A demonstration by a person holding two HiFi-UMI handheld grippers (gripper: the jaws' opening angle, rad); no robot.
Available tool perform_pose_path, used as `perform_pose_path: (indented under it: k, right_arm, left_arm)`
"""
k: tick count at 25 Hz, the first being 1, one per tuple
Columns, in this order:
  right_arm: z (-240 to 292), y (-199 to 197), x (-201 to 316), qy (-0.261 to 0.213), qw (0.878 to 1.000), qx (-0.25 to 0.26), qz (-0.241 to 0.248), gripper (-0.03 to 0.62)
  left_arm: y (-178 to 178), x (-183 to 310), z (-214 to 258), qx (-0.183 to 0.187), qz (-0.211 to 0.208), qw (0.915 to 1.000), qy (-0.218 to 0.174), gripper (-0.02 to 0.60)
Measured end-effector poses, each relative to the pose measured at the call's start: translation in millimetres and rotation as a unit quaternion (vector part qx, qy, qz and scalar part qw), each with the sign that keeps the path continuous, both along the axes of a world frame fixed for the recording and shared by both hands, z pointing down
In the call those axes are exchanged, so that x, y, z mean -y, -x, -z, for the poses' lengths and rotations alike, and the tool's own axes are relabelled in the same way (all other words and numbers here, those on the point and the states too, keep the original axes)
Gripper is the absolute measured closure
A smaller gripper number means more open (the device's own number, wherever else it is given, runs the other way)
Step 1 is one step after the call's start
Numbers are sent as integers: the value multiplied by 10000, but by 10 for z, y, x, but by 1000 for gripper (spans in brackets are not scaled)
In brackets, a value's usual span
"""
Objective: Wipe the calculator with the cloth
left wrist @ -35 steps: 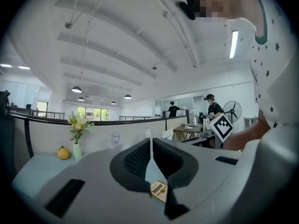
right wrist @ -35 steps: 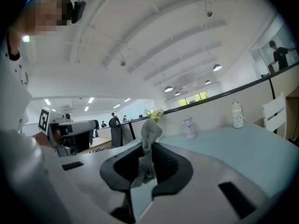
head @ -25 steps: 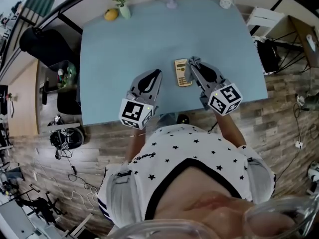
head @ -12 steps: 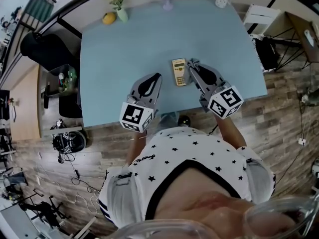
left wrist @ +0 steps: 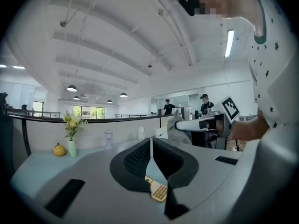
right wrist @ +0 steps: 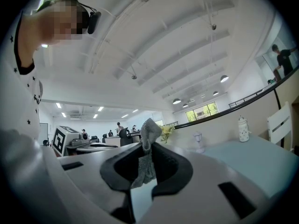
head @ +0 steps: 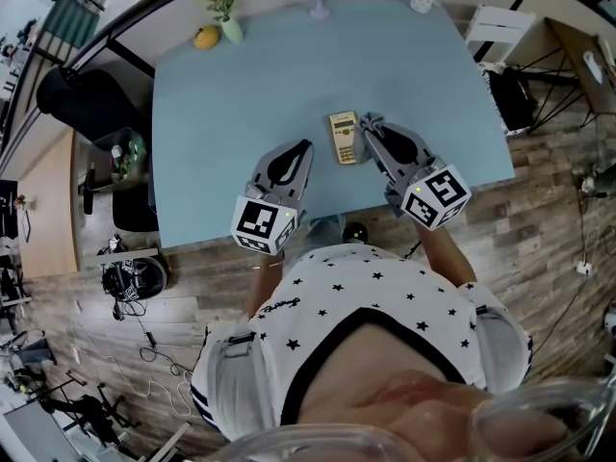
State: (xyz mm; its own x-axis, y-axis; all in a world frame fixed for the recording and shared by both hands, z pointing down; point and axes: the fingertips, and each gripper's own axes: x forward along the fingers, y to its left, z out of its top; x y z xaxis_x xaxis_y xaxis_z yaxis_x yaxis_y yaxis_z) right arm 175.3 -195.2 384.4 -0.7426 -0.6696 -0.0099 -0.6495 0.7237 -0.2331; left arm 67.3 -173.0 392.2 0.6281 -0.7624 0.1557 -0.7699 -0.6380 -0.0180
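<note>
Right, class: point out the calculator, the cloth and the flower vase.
calculator (head: 344, 139), head view, middle of its face.
cloth (right wrist: 145, 157), right gripper view, its hanging middle.
flower vase (head: 232, 31), head view, its body.

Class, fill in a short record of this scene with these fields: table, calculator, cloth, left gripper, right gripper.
Table: light blue, with a vase of flowers at its far left corner.
Calculator: lies flat on the table, face up.
Cloth: grey, pinched in the right gripper, by the calculator's right edge; contact unclear.
Left gripper: jaws together, holding nothing, apart from the calculator.
Right gripper: shut on the cloth.
</note>
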Motion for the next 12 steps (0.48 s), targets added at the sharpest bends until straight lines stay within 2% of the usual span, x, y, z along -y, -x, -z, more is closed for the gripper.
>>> perform_pose_path:
  k: [12]
  right_arm:
    - [-8, 4, -57, -1, 10000, 9, 18, 549]
  left_arm:
    - [1, -68, -9, -12, 24, 10000, -5, 541]
